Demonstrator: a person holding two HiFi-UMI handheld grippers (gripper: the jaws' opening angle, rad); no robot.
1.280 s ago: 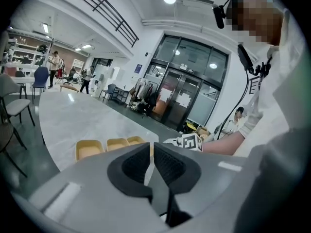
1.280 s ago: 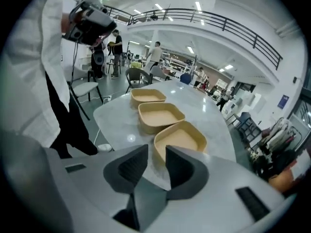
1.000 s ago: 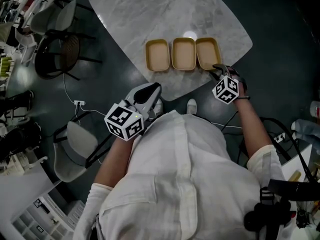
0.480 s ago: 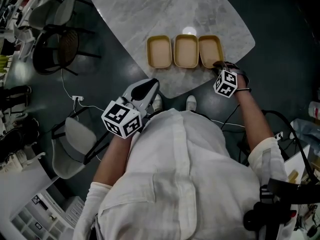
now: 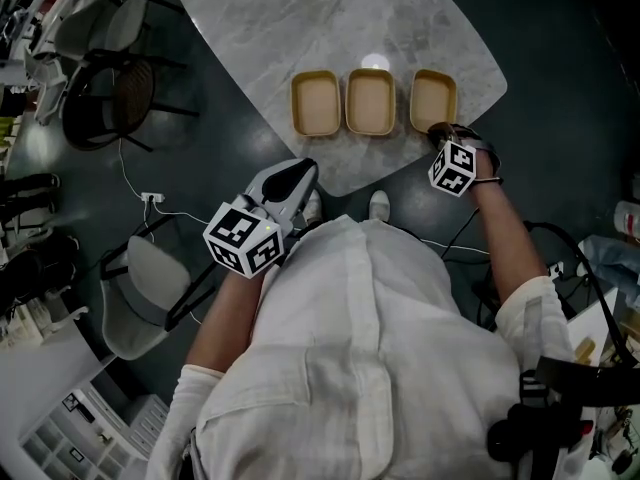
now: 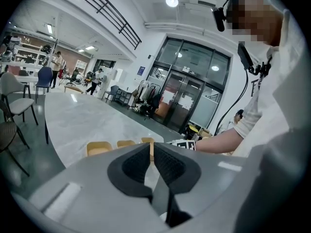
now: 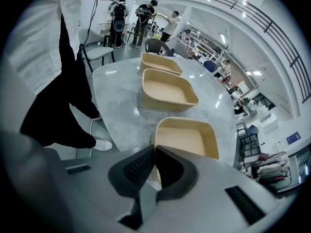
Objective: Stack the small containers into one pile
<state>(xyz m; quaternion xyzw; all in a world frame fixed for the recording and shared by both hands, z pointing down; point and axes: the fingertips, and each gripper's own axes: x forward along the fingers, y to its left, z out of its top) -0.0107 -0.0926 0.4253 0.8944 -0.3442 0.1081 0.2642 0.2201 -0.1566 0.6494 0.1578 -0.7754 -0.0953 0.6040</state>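
Observation:
Three small tan containers sit in a row on the marble table [image 5: 300,28]: the left container [image 5: 316,103], the middle container [image 5: 370,101] and the right container [image 5: 433,99]. My right gripper [image 5: 440,133] is shut on the near wall of the right container [image 7: 187,137], whose rim passes between the jaws of my right gripper [image 7: 154,164]. A gap separates it from the middle container [image 7: 167,89]; the left container [image 7: 160,63] lies beyond. My left gripper [image 5: 290,183] hangs off the table by the person's body. In its own view my left gripper [image 6: 151,152] is shut on nothing.
The table's near edge [image 5: 345,183] runs just in front of the containers. A dark chair [image 5: 110,83] stands left of the table and a grey chair [image 5: 150,298] lower left. Cables and the person's shoes [image 5: 378,206] are on the dark floor.
The right container has shifted to the right, away from the middle one, with my right gripper shut on its rim. The left gripper has barely moved.

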